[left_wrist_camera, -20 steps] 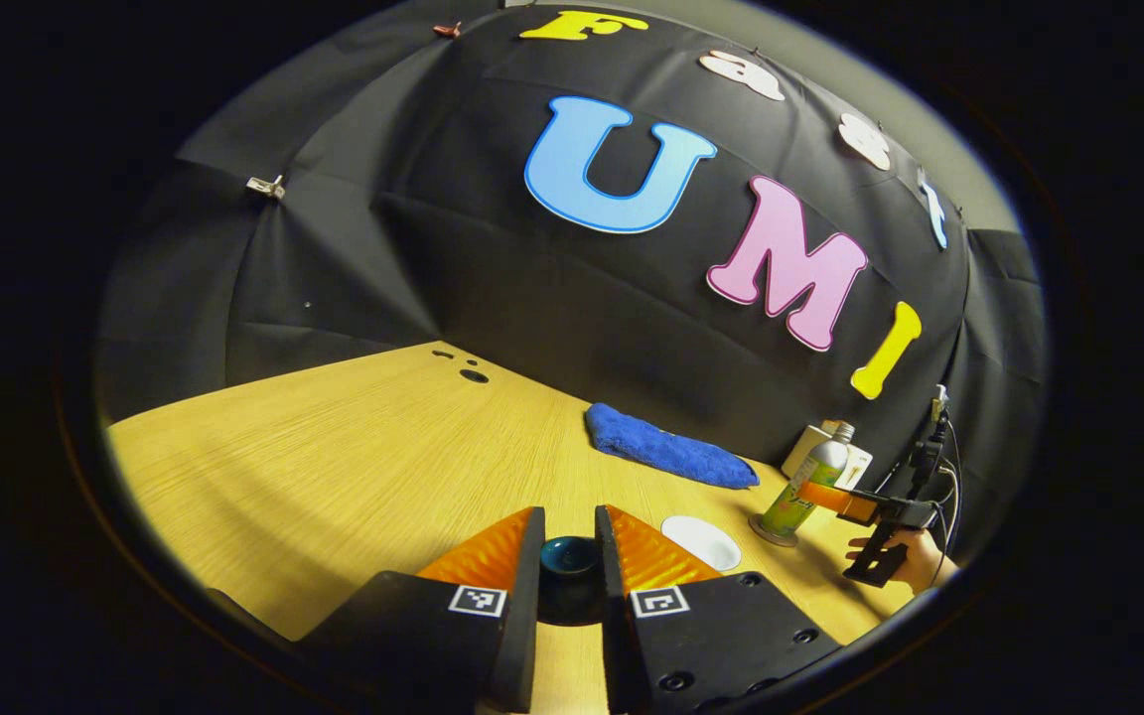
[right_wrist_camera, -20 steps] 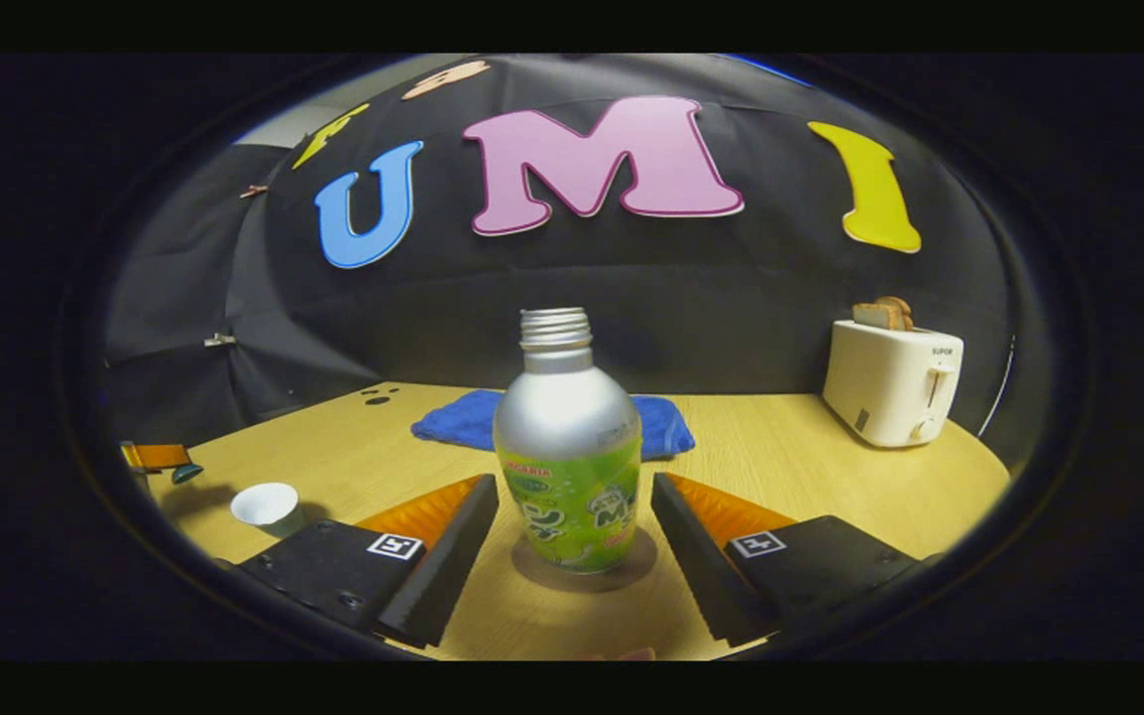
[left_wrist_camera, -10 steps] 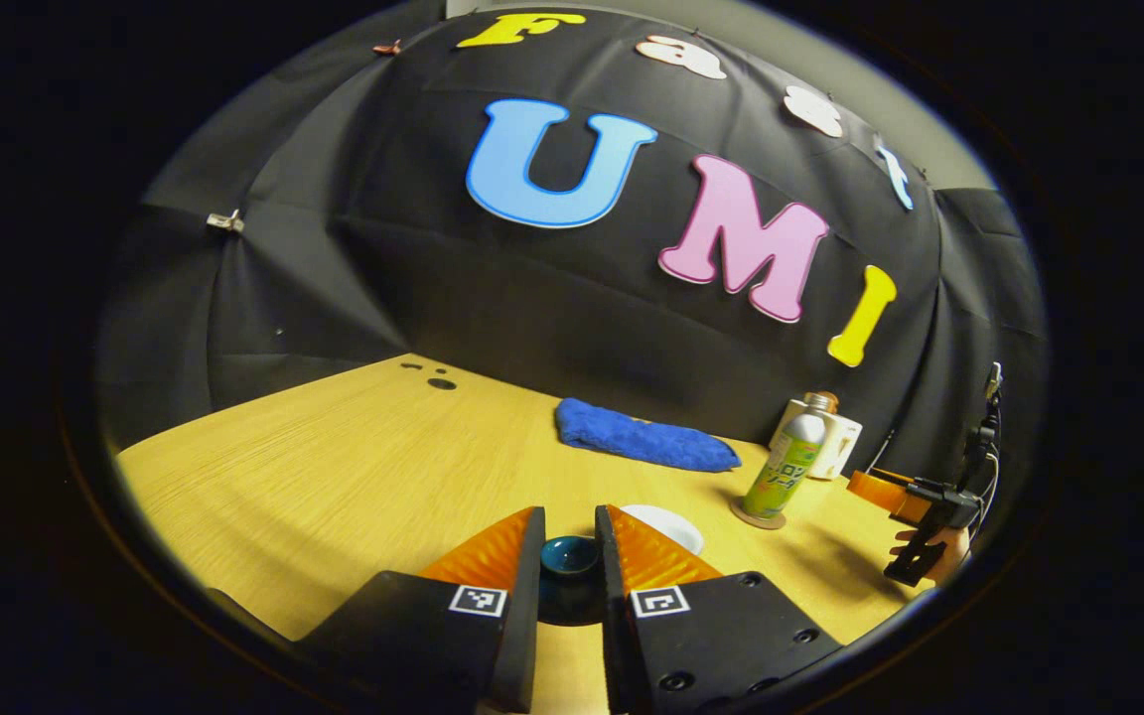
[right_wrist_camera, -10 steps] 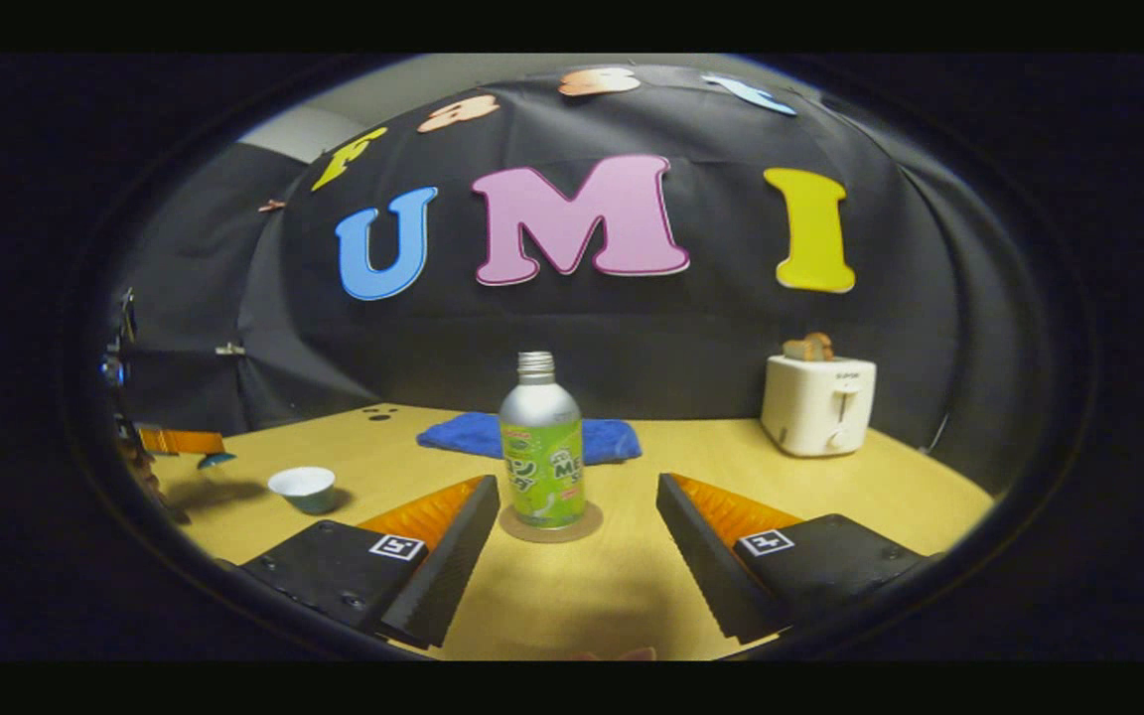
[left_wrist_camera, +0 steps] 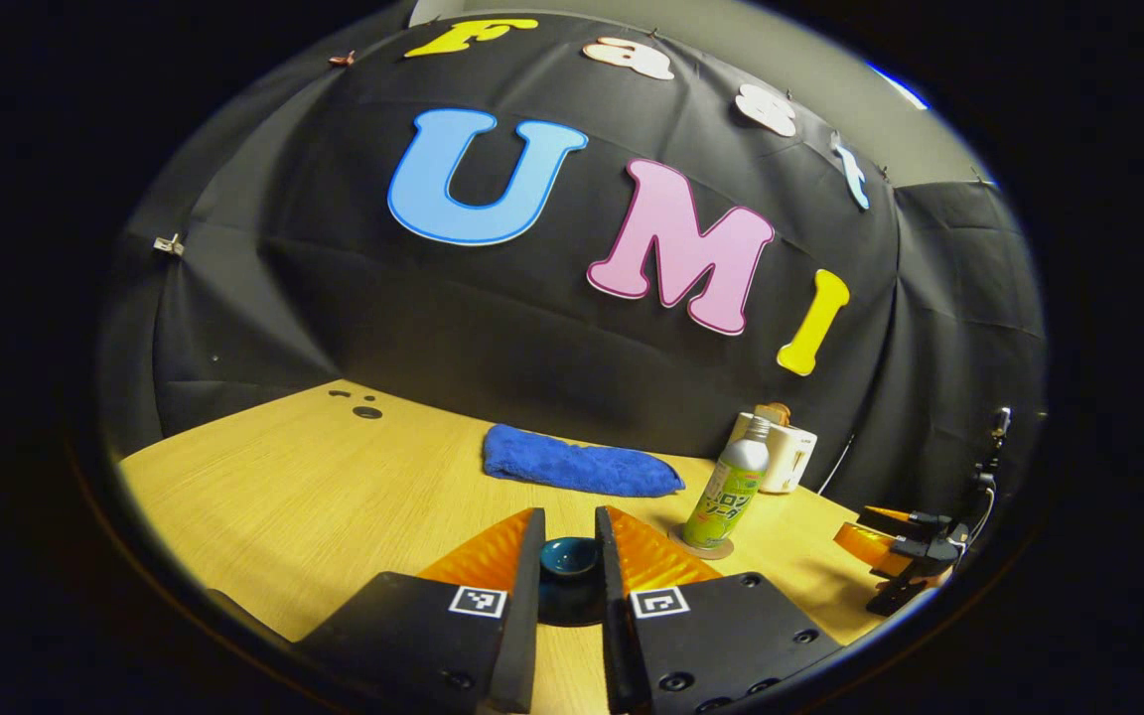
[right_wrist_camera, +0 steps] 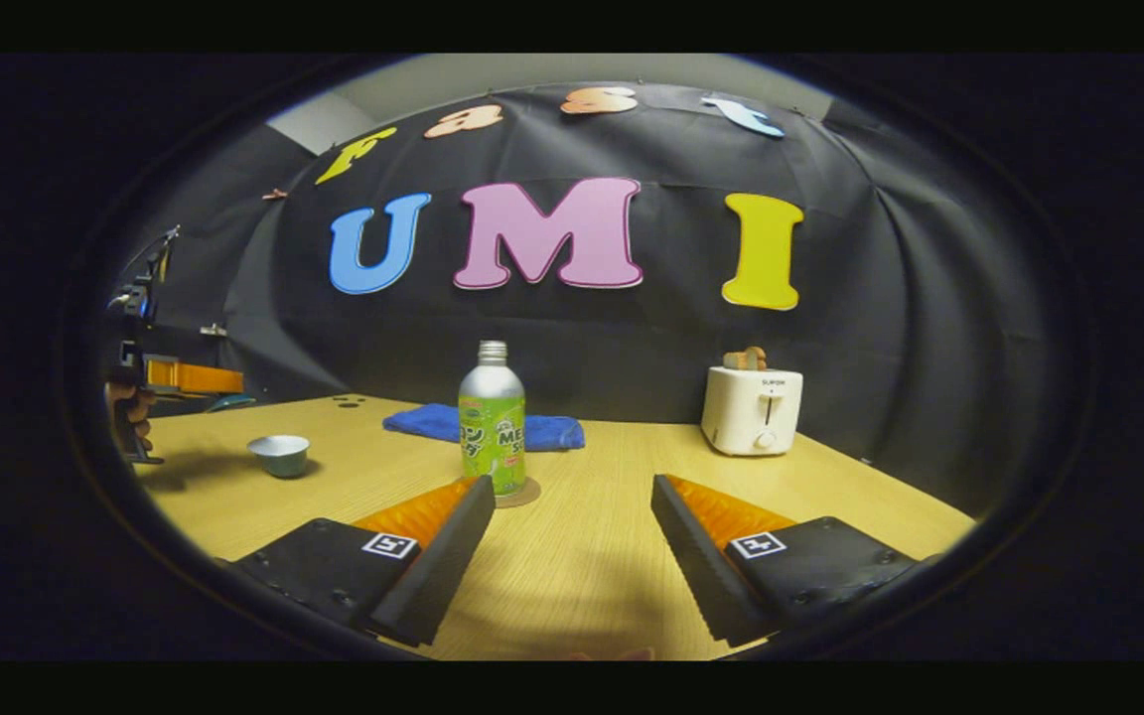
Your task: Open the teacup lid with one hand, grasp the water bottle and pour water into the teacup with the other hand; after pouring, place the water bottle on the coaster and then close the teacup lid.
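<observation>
Left gripper view has the left gripper (left_wrist_camera: 569, 566) clamped on the dark teacup lid (left_wrist_camera: 569, 558), held clear of the table (left_wrist_camera: 314, 487), likely so it can go back on the cup; the water bottle (left_wrist_camera: 728, 487) stands on its coaster (left_wrist_camera: 703, 545). Right gripper view has the right gripper (right_wrist_camera: 572, 541) spread wide and empty, apart from the bottle, with the uncovered teacup (right_wrist_camera: 279, 455) to the left.
</observation>
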A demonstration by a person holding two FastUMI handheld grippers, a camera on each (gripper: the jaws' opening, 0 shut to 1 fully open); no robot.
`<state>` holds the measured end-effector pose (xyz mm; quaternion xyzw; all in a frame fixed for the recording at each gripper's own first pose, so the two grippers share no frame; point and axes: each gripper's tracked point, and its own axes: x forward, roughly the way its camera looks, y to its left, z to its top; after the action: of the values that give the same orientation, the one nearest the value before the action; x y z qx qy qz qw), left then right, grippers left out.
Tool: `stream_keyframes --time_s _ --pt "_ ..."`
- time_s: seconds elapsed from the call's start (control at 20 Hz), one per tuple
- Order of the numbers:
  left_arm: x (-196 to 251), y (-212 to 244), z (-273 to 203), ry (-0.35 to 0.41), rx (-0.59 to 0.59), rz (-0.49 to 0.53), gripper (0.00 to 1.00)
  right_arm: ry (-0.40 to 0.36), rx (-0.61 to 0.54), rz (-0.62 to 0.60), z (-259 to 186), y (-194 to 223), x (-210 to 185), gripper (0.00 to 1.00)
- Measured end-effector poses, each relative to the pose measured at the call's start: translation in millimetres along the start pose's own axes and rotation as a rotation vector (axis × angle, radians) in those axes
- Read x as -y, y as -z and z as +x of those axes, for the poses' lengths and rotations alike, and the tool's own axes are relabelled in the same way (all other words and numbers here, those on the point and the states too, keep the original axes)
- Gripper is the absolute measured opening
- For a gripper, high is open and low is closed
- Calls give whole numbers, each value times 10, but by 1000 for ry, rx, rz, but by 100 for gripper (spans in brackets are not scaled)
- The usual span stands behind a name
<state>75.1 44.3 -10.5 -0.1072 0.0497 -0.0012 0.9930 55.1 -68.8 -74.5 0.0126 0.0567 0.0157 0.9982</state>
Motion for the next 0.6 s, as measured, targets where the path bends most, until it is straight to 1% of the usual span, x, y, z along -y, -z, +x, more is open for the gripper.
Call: stream_keyframes --time_s 0.05,0.1,0.15,0.3,0.35,0.4,0.45,0.6 --pt "-14 37 74 -11 -18 24 31 5 10 27 0 -22 27 98" --pt "-22 70 145 -19 -36 45 31 30 12 9 0 -25 83 98" --pt "-15 122 209 -21 -56 58 31 23 9 17 10 -5 90 98" --pt "3 217 345 -21 -100 72 31 37 9 13 22 -5 108 98" --pt "-24 262 362 -35 -111 84 31 39 9 13 24 -5 110 99" --pt "-33 271 394 -42 -113 94 34 39 10 12 20 -12 105 98" --pt "-32 279 411 -47 -116 100 31 39 9 13 21 -11 107 98" --pt "-14 347 482 -53 -133 124 31 39 9 13 20 -12 107 98"
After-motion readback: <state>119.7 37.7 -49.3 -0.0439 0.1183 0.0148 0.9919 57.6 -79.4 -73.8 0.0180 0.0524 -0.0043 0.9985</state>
